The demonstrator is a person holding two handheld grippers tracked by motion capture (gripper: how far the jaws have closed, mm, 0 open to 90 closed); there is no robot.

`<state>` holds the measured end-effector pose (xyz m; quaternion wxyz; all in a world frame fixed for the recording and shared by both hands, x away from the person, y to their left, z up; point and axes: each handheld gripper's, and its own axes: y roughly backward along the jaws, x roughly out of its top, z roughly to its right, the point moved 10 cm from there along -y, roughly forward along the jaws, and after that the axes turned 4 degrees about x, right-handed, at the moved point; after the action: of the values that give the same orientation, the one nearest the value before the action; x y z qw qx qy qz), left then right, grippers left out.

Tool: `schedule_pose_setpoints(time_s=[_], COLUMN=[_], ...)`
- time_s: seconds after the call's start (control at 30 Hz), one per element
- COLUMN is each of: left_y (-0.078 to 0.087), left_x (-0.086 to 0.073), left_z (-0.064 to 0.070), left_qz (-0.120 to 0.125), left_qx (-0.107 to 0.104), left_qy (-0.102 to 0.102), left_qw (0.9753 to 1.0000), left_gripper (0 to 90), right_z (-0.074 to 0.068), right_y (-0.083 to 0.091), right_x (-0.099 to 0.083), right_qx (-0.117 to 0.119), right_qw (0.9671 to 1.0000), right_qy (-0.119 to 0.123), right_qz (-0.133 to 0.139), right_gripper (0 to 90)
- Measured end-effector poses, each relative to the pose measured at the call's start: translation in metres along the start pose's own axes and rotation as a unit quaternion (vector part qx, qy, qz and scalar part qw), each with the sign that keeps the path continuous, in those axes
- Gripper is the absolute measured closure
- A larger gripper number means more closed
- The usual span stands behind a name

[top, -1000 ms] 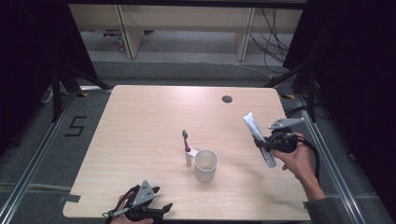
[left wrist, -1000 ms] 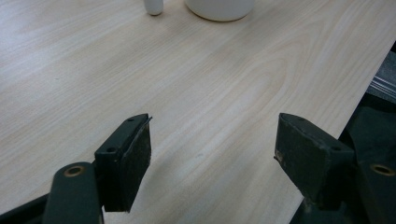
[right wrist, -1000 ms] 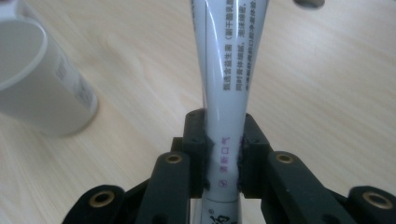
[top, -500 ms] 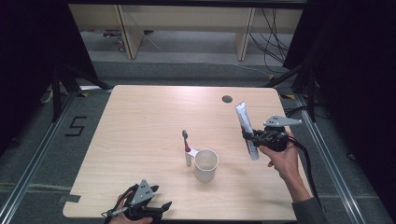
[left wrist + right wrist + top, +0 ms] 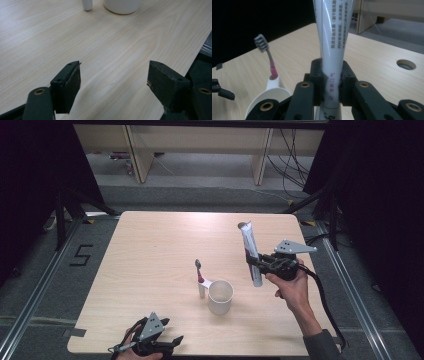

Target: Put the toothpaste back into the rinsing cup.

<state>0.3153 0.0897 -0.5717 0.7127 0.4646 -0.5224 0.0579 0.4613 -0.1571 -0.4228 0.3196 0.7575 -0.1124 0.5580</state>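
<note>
While clamped low on its soft body, toothpaste tube (image 5: pixel 250 251) held upright in the air by right gripper (image 5: pixel 256 264), well above table (image 5: pixel 150 245) and to the right of white cup (image 5: pixel 220 296). Jaws closed tight on the tube's lower third, pinching it in; long upper part standing free, printed text visible in the right gripper view. Likely risks, as a judgement: tube sliding or pivoting between the jaws, since the body is smooth and squashy and most of its length sits above the grip; paste forced out if the squeeze tightens; cup tipped if the tube's lower end knocks its rim on the way in. Toothbrush (image 5: pixel 199 271) already standing in a holder on the cup's side, bristles up, close enough to be bumped. Right hand (image 5: pixel 290 287) raised, wrist turned so jaws point left toward the cup, forearm entering from the lower right. Left gripper (image 5: pixel 165 343) resting low at the near table edge, jaws wide apart, holding nothing.
</note>
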Motion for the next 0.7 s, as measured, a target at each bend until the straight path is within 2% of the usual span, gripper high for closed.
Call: schedule_pose_setpoints(time_s=[0.03,0.07,0.1,0.13,0.17,0.2,0.27,0.33,0.47,0.53,0.6,0.63,0.67,0.7], left_y=[0.001,0.001,0.002,0.002,0.000,0.001,0.001,0.001,0.002,0.001,0.002,0.002,0.002,0.002], left_x=[-0.001,-0.002,-0.003,-0.002,0.000,-0.002,-0.002,0.000,-0.001,0.000,0.000,0.001,0.000,0.001], left_z=[-0.001,-0.001,-0.002,-0.002,0.001,-0.001,-0.001,0.000,-0.002,-0.001,-0.001,0.000,-0.001,-0.001], left_qz=[-0.007,-0.008,-0.012,-0.009,0.000,-0.008,-0.008,-0.002,-0.008,-0.004,-0.003,0.002,-0.005,0.000], left_qx=[-0.001,0.000,0.003,0.002,0.000,0.001,0.002,0.002,0.005,0.003,-0.001,-0.001,0.001,0.001], left_qy=[-0.008,-0.009,-0.014,-0.013,0.002,-0.010,-0.008,-0.001,-0.012,-0.005,-0.005,0.002,-0.004,0.000], left_qw=[0.9999,0.9999,0.9998,0.9999,1.0000,0.9999,0.9999,1.0000,0.9999,1.0000,1.0000,1.0000,1.0000,1.0000], left_gripper=[26.6,26.5,26.6,26.6,26.5,26.6,26.6,26.6,26.5,26.4,26.0,26.0,25.6,25.1], right_z=[-0.002,-0.005,-0.006,-0.010,-0.013,-0.017,-0.020,-0.027,-0.036,-0.037,-0.043,-0.043,-0.045,-0.050], right_y=[-0.002,-0.003,-0.005,-0.007,-0.010,-0.013,-0.014,-0.018,-0.025,-0.029,-0.033,-0.033,-0.034,-0.036], right_x=[0.002,0.002,0.004,0.005,0.006,0.008,0.008,0.010,0.011,0.010,0.008,0.008,0.009,0.008], right_qx=[0.007,0.004,0.011,0.020,0.028,0.032,0.034,0.049,0.060,0.059,0.071,0.071,0.073,0.079], right_qw=[1.0000,1.0000,0.9999,0.9998,0.9995,0.9992,0.9992,0.9984,0.9978,0.9977,0.9968,0.9968,0.9967,0.9962], right_qy=[0.003,-0.007,0.007,-0.003,0.000,0.013,0.005,0.004,-0.001,0.001,-0.009,-0.009,-0.005,-0.009], right_qz=[0.002,0.004,0.009,0.009,0.015,0.021,0.021,0.027,0.030,0.034,0.034,0.034,0.036,0.035], right_gripper=[77.2,77.2,77.2,77.2,77.2,77.2,77.2,77.2,77.2,77.2,77.2,77.2,77.2,77.2])
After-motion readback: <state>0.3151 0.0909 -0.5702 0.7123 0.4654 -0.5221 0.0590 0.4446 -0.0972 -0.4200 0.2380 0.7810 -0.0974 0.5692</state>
